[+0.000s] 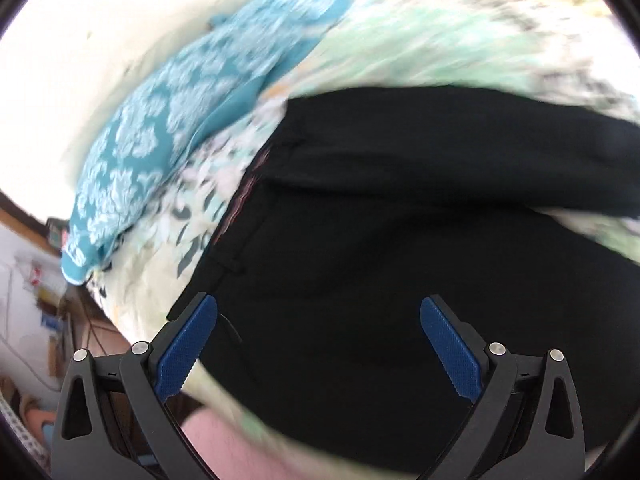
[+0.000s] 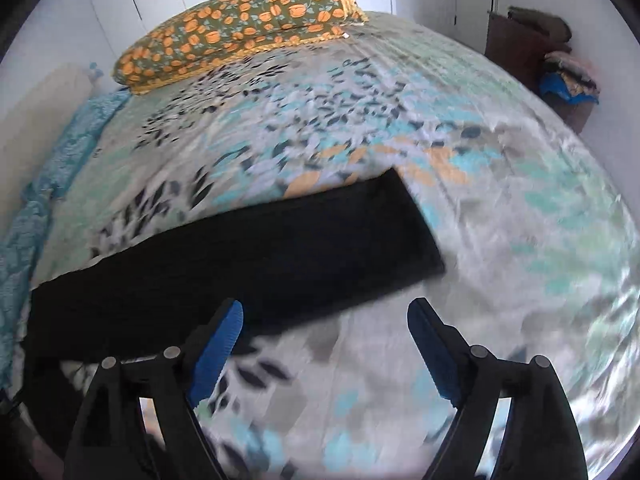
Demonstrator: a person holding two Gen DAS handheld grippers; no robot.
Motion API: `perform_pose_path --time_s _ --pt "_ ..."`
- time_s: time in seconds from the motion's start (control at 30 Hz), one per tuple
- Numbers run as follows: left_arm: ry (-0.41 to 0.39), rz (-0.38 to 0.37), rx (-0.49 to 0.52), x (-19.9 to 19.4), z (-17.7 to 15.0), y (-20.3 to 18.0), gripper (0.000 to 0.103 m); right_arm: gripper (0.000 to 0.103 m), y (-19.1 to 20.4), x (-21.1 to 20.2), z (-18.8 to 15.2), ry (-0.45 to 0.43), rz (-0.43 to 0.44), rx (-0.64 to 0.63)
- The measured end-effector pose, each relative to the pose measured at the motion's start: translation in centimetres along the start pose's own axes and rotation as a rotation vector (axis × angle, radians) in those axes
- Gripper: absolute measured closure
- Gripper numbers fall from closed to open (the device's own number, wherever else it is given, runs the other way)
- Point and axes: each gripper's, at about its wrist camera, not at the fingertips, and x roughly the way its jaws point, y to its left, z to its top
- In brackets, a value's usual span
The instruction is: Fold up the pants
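Note:
Black pants (image 1: 380, 240) lie flat on a floral bedsheet (image 1: 420, 40). In the left wrist view I see the waistband end with a belt loop and two legs running off right. My left gripper (image 1: 318, 312) is open and empty, hovering over the upper part of the pants. In the right wrist view a pant leg (image 2: 260, 252) stretches from the left to its hem at centre. My right gripper (image 2: 324, 316) is open and empty, just in front of the leg's near edge, above the bedsheet (image 2: 500, 220).
A teal patterned cloth (image 1: 168, 128) lies along the bed's edge beside the waistband. A pumpkin-print pillow (image 2: 240, 28) lies at the bed's far end. A dark cabinet with piled fabrics (image 2: 552, 56) stands at the right wall. Both views are motion-blurred.

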Motion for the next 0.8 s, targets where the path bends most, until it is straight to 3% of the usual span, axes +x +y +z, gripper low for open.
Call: perform_pose_path --time_s 0.07,0.1,0.17,0.2,0.27,0.3,0.33,0.37,0.4,0.5,0.6,0.7,0.8 --pt "0.142 0.064 -0.045 5.8 -0.5 1.3 0.0 0.016 -1.7 -0.7 -5.0 0.07 0.039 0.068" --pt "0.178 0.029 -0.094 7.6 -1.2 2.5 0.0 0.016 -3.1 -0.8 -7.5 0.112 0.032 0.11" --pt "0.142 -0.084 -0.235 7.8 -2.3 5.3 0.0 0.016 -6.7 -1.2 -11.8 0.169 -0.056 0.202" --pt "0.158 -0.093 -0.264 8.0 -2.7 6.3 0.0 0.016 -8.7 -1.6 -13.1 0.175 -0.109 0.256" --pt "0.163 -0.103 -0.294 7.9 -3.4 7.8 0.0 0.043 -11.9 -3.8 -15.1 0.085 -0.061 0.36" --pt "0.162 -0.096 -0.296 7.6 -3.7 8.3 0.0 0.043 -12.4 -4.6 -15.4 0.078 -0.075 0.398" --pt "0.161 -0.087 -0.294 7.0 -4.0 8.7 0.0 0.036 -12.5 -5.2 -15.4 0.091 -0.139 0.416" --pt "0.158 -0.087 -0.294 6.5 -4.3 8.9 0.001 0.019 -12.1 -5.6 -15.3 0.095 -0.192 0.417" --pt "0.15 -0.104 -0.296 5.8 -4.7 9.0 0.001 0.017 -11.5 -6.0 -15.1 0.071 -0.175 0.407" --pt "0.107 -0.179 -0.302 3.6 -5.7 8.7 0.001 0.018 -7.7 -6.2 -14.4 0.038 -0.093 0.346" --pt "0.064 -0.285 -0.263 0.8 -6.6 6.0 0.001 0.017 -2.2 -4.5 -13.8 0.048 0.002 0.258" --pt "0.036 -0.339 -0.157 -1.1 -7.2 2.5 0.001 0.017 3.2 -1.6 -15.0 0.114 0.092 0.184" --pt "0.003 -0.327 0.012 -2.7 -8.3 -1.7 0.001 0.017 7.1 0.1 -16.9 0.143 0.106 0.108"
